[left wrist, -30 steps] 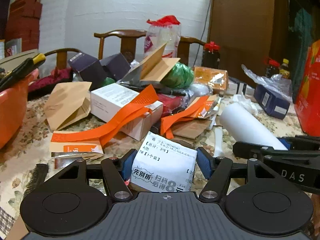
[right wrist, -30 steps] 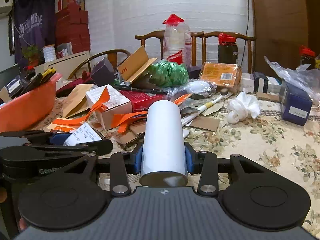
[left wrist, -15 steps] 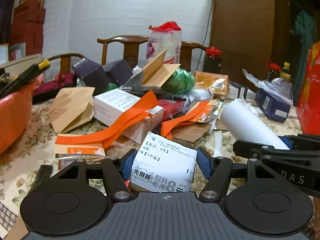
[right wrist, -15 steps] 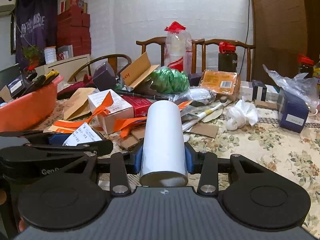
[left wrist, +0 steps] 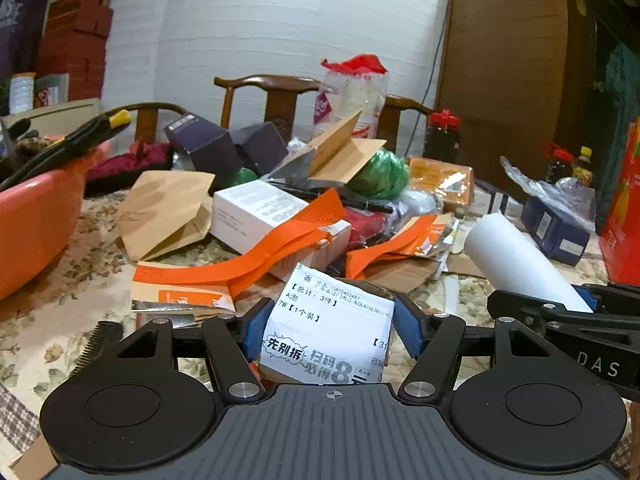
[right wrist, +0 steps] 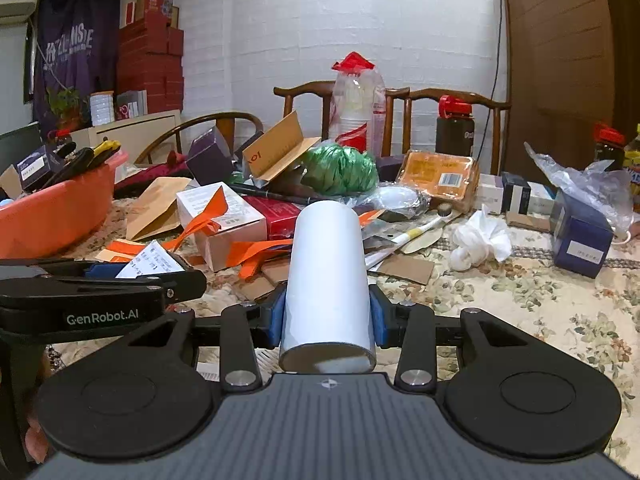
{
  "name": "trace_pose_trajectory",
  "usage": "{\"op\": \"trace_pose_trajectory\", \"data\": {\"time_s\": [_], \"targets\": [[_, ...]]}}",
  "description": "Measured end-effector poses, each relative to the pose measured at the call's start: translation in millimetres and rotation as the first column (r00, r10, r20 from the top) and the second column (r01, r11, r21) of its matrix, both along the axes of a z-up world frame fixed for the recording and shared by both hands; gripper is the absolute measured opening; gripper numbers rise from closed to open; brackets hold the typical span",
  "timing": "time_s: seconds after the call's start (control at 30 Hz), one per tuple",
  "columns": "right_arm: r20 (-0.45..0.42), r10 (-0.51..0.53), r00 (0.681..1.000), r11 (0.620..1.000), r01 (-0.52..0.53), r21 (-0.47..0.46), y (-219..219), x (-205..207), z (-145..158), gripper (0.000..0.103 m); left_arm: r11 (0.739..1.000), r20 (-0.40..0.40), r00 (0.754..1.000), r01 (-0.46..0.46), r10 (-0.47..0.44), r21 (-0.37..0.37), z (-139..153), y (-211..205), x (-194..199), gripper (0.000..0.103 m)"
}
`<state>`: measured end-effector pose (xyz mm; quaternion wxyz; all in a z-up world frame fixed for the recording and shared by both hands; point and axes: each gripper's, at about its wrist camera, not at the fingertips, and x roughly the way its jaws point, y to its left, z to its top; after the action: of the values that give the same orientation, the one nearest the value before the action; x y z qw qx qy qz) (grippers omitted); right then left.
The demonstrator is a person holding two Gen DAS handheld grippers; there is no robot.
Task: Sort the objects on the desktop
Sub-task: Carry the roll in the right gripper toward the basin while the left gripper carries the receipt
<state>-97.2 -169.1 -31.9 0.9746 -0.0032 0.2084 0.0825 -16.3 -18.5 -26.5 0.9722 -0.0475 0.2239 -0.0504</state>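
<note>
Comb (left wrist: 98,344) beside left gripper (left wrist: 330,330), left view only.

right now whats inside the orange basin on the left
Over the orange basin's rim show black-handled tools, one yellow-tipped handle and a small dark box. The basin's wall hides its bottom and anything lower inside.

Wall: white painted brick (right wrist: 320,32) across the back of the room.
Door: dark brown wood panelling (right wrist: 560,48) on the right.
Chairs: wooden chairs (right wrist: 452,100) behind the counter (right wrist: 540,312), which wears a floral cloth.
Left corner: stacked red boxes (right wrist: 150,64), a purple banner (right wrist: 72,52), a pale cabinet (right wrist: 132,130).
Light: dim and indoor.
</note>
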Motion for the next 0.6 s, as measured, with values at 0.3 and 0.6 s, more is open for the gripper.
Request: {"op": "trace_pose_trajectory", "data": {"time_s": [0.3, 0.6], "targets": [[0.021, 0.008, 1.000, 1.000, -0.007, -0.003, 1.4, -4.8, 1.6, 0.046, 0.999, 0.017, 1.000, -0.020, 0.020, 0.026, 5.8, -2.4, -5.5, 0.066], [0.003, 0.066, 0.998, 0.994, -0.066, 0.081, 11.9, -13.0, 12.5, 0.046, 0.996, 0.077, 0.996, -0.046, 0.040, 0.076, 34.2, 11.1, -32.6, 0.066]]}}
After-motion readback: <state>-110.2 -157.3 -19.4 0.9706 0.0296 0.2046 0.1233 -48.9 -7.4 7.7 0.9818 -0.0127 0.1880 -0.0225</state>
